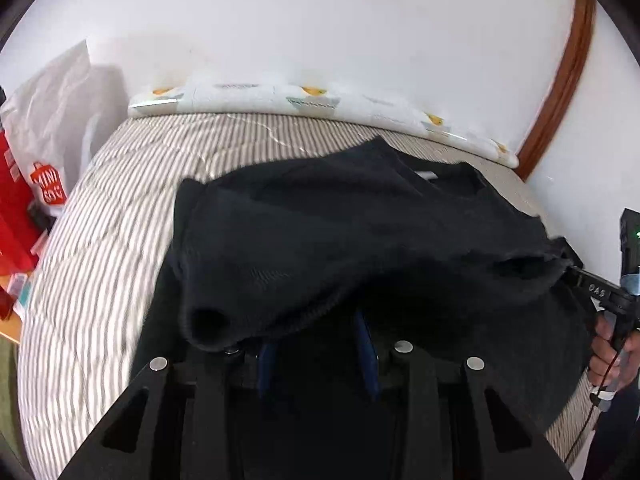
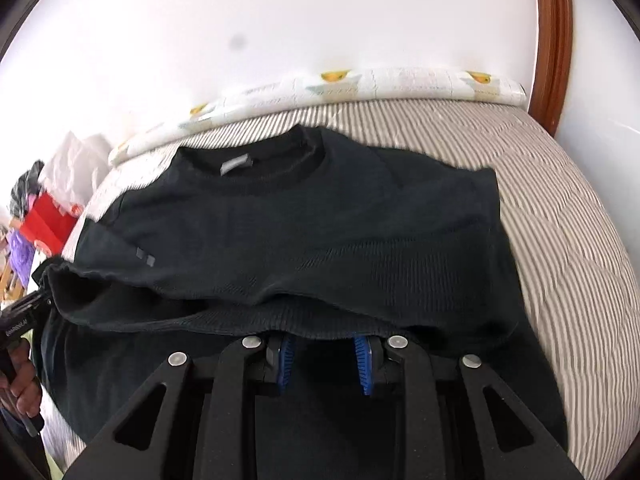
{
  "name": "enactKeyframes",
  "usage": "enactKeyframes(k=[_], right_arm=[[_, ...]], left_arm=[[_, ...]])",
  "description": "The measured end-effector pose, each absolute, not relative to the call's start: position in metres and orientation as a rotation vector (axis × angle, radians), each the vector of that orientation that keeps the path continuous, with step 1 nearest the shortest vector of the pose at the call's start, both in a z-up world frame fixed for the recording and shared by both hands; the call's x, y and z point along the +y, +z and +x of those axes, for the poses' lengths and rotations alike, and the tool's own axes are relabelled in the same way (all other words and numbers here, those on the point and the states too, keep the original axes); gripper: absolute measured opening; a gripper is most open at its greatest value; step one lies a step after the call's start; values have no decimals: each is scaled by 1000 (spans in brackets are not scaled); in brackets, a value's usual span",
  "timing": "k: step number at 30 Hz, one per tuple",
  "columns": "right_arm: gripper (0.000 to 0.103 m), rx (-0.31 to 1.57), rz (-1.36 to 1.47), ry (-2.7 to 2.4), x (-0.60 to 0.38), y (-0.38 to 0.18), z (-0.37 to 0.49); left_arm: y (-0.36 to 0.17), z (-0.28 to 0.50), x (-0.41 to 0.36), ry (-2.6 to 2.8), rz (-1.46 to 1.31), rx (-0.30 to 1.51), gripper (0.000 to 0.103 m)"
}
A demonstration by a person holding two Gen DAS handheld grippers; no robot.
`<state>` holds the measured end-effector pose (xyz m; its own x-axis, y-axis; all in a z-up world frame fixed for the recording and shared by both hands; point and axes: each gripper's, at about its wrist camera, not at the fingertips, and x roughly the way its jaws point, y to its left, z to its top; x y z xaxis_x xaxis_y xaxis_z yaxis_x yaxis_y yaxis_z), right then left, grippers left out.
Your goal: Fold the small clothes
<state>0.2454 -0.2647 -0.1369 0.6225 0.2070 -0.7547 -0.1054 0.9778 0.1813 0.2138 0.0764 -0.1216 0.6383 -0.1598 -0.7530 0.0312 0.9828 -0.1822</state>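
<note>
Black gripper fingers fill the bottom of both wrist views, each pair with blue pads. On the left, a white Miniso shopping bag [image 1: 48, 148] leans against the wall beside a red bag [image 1: 12, 216]. Next, the left gripper [image 1: 318, 354] holds the hem of a black sweater [image 1: 360, 220], its pads partly hidden under the fabric, which drapes over them. That sweater lies spread on a striped quilt [image 1: 100, 248] covering the bed, its collar [image 2: 260, 164] toward the wall and a patterned pillow [image 2: 400, 80]. Further right, the right gripper [image 2: 324, 360] pinches the same raised hem, pads standing narrowly apart with knit between them. At the far right stands a wooden door frame [image 2: 554, 40].
</note>
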Motion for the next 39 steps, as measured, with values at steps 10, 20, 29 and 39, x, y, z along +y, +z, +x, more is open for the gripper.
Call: enactKeyframes(k=[10,20,29,39], right_arm=[[15,835,18,172,-261,-124,284],[35,779,-37,96,-292,-105,296],[45,886,1,49,-313,-141,327],[12,728,103,121,-339,-108,308]], left_arm=[[-121,242,105,-24,-177,874,33],[-119,244,116,31,-127,854,34],[-128,245,127,16,-105,896,44],[-104,241,118,48,-119,733,10]])
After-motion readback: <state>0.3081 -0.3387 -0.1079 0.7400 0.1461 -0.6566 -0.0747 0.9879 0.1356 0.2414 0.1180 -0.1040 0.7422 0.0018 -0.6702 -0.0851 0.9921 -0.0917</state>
